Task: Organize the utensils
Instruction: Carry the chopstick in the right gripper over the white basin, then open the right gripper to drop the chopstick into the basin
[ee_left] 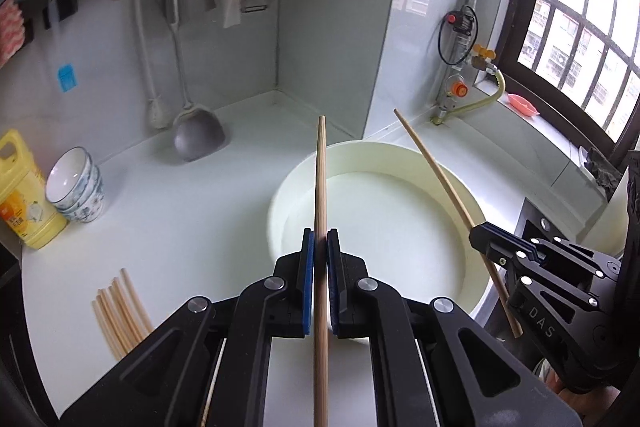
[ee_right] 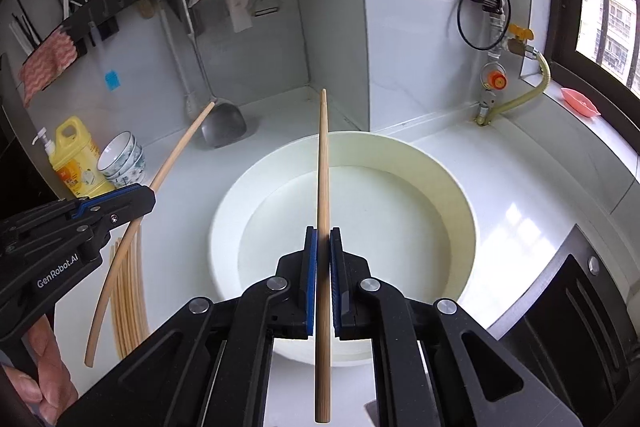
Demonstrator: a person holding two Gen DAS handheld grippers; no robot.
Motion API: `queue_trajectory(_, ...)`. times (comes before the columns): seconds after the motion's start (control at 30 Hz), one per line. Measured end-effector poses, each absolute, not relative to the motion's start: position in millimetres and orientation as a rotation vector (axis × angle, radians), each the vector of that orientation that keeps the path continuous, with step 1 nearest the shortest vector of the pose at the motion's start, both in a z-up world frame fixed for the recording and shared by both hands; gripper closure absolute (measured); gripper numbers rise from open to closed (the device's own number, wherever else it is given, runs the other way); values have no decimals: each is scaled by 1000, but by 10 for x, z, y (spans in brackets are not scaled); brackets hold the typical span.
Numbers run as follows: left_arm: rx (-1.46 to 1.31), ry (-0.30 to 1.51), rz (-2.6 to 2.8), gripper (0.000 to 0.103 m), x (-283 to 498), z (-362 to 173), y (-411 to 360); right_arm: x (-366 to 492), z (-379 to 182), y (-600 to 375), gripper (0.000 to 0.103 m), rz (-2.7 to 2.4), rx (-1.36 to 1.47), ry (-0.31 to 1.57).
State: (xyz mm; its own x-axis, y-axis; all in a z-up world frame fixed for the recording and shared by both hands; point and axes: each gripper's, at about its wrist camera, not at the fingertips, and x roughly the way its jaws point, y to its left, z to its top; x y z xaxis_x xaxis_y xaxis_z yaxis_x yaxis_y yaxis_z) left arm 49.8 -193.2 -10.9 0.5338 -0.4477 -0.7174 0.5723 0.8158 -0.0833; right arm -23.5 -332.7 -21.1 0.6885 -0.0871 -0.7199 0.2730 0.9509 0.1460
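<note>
Chopsticks sit one in each of your grippers: your left gripper (ee_left: 320,239) is clamped tight on a wooden chopstick (ee_left: 321,187) that points straight ahead over the white basin (ee_left: 420,155), and your right gripper (ee_right: 323,237) pinches a second chopstick (ee_right: 322,167) the same way, its tip also reaching over the basin's near rim. Both are held up off the worktop (ee_left: 180,195). In the left wrist view your right gripper shows at the right edge with its chopstick slanting across the basin. To your left, a loose bundle of chopsticks (ee_left: 120,311) lies flat on the worktop, well apart from the basin. Farther back stand stacked bowls (ee_left: 76,183) just beside a yellow detergent bottle (ee_left: 24,195), and a ladle (ee_left: 198,135) hangs from the wall rack.
</note>
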Motion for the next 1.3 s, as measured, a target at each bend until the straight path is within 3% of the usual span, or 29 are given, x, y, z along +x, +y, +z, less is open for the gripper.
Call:
queue_trajectory(0.43,287,938,-664,96,979,-645,-2757,123,-791,-3829,97,-216,397,885)
queue_trajectory(1.13,363,1058,-707,95,1449,-1232,-3000,401,-1274,-3828,97,-300,458,1015)
queue_trajectory(1.17,367,1051,-702,88,1444,-1223,-2991,406,-1280,-3839,97,-303,457,1016)
queue_trajectory(1.23,370,1036,-688,59,1438,-1199,-2977,404,-1272,-3847,97,-315,454,1014)
queue_trajectory(1.27,363,1024,-679,38,1437,-1176,-2961,396,-1258,-3849,96,-319,452,1011)
queue_trajectory(1.3,350,1008,-673,33,1430,-1145,-2934,387,-1240,-3850,96,-321,449,1006)
